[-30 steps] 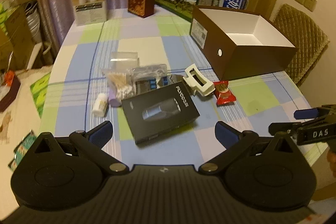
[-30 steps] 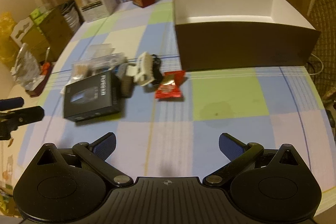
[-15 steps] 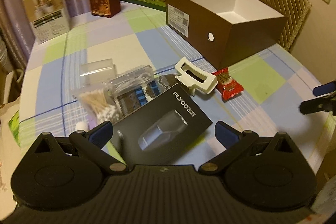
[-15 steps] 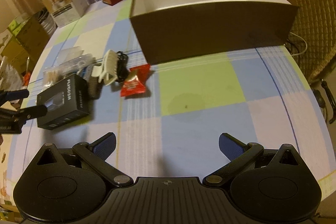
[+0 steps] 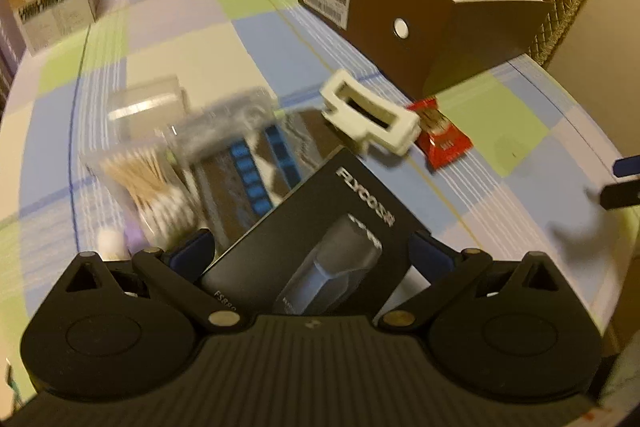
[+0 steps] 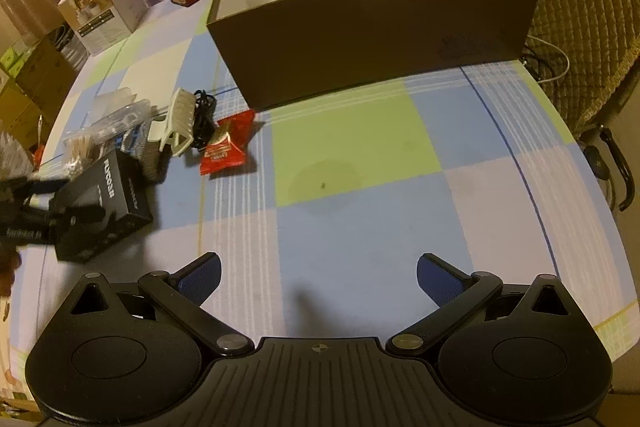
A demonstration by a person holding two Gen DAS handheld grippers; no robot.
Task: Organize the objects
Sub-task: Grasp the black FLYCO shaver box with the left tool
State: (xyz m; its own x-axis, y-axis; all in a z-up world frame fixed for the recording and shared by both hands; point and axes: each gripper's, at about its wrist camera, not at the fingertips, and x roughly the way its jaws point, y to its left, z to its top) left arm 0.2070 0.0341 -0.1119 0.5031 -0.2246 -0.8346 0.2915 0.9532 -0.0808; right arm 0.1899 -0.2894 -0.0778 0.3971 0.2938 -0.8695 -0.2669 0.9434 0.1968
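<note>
While my left gripper [image 5: 308,251] stands with jaws spread wide around the near end of the black box [image 5: 316,235], whether its pads touch I cannot tell. My right gripper [image 6: 318,277], jaws equally apart, holds nothing over bare checked tablecloth [image 6: 360,227]. Beyond: cotton swabs [image 5: 156,187], white hair clip [image 5: 372,117], red snack packet [image 6: 228,147]. Farthest: the open brown box [image 6: 376,39], white inside.

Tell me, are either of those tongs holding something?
Nothing is held. The left tongs, open, straddle the black box; the right tongs are open over bare tablecloth.
</note>
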